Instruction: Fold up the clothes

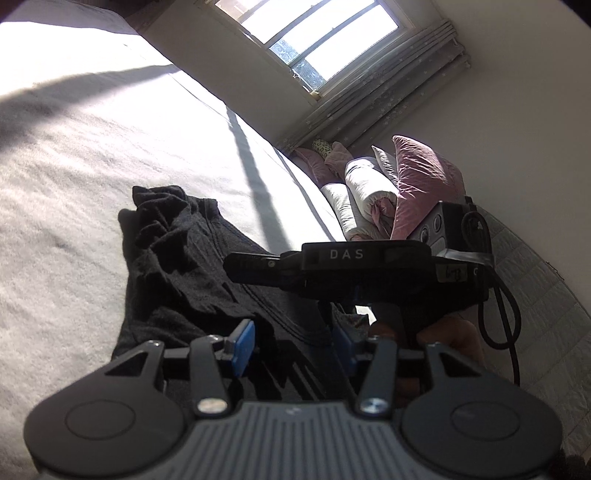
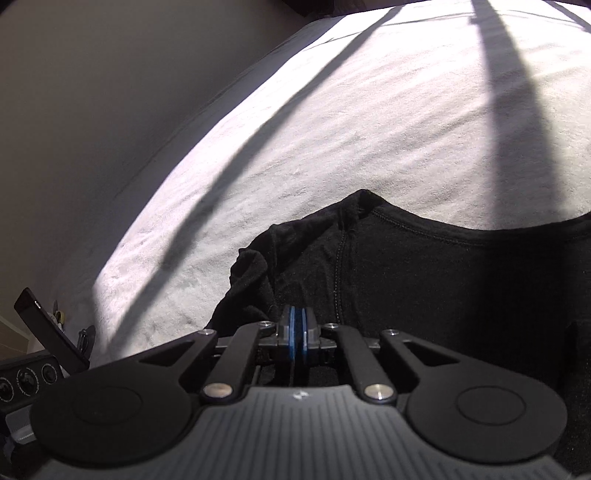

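A black garment (image 1: 177, 266) lies crumpled on the white bed (image 1: 74, 184), its stitched hem (image 2: 424, 225) towards the far side. My left gripper (image 1: 293, 347) hovers low over the garment's near part, its blue pads (image 1: 244, 345) standing well apart with nothing pressed between them. My right gripper (image 2: 297, 328) points down at the garment (image 2: 424, 288), and its blue pads are closed together with a thin fold of black cloth pinched in the slit. In the left wrist view it crosses the picture from the right, with a hand (image 1: 447, 339) under it and its fingertips (image 1: 231, 266) at the cloth.
Pink pillows (image 1: 424, 177) and a rolled pale quilt (image 1: 365, 184) are piled at the bed's head under a window (image 1: 314, 33) with a curtain. A wall (image 2: 74, 110) runs along the bed's left side. A dark flat device (image 2: 48, 328) juts up at the bed's near corner.
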`<state>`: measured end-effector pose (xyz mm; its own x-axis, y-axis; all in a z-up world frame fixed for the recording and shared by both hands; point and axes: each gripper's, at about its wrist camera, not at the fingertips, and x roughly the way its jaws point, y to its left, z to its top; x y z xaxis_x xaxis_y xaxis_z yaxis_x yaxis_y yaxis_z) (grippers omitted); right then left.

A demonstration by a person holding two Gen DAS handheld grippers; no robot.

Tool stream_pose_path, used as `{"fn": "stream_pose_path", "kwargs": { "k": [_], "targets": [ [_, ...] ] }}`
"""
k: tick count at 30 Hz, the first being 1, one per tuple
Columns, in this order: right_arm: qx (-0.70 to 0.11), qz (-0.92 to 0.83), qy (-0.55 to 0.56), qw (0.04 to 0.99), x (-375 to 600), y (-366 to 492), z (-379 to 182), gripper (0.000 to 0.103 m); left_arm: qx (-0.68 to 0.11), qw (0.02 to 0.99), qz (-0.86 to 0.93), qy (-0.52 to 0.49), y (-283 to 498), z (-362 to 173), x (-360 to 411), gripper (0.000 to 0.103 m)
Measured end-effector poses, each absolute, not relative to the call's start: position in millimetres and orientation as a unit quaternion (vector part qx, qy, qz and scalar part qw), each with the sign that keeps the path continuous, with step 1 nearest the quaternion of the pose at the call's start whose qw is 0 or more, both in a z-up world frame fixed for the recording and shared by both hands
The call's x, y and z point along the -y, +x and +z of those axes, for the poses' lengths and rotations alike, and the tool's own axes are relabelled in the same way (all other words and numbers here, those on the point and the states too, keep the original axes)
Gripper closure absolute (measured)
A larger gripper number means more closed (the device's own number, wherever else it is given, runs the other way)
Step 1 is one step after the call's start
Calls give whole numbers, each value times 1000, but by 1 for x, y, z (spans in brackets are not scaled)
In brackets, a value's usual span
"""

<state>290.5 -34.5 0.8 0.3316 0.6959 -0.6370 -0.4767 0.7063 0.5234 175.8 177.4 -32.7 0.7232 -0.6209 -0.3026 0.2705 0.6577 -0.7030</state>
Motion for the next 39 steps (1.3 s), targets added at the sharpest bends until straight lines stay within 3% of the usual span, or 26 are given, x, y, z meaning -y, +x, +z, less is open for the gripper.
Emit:
{"fn": "stream_pose_path", "kwargs": {
  "k": [1,3,6,15,17,18,25,29,38,39],
  "targets": [
    [-449,367,126,805,36,290,2,85,-269,869,-261,-322,176,-32,-177,52],
    [-446,390,111,798,29,288,9,84,-274,869,-270,-312,177,-30,-174,52],
    [-433,425,56,793,8,278,21,50,-266,860,-297,-318,170,-27,-181,52],
    [-438,478,-75,757,-50,267,12,50,-243,854,-367,-278,159,-16,-168,37],
    [-440,468,-103,759,-55,266,4,65,-249,860,-367,-253,159,-16,-159,35],
    [-437,461,-107,765,-54,267,4,79,-251,862,-365,-247,160,-16,-157,35],
    [-447,427,37,785,8,287,9,92,-246,875,-309,-278,170,-20,-165,34],
    [-452,383,121,797,44,297,-5,92,-243,890,-280,-266,174,-21,-161,25],
    [-403,338,323,787,104,306,-38,91,-262,928,-218,-152,169,-16,-131,23],
    [-395,338,344,782,109,304,-42,85,-259,933,-211,-138,167,-15,-128,25]
  ]
}}
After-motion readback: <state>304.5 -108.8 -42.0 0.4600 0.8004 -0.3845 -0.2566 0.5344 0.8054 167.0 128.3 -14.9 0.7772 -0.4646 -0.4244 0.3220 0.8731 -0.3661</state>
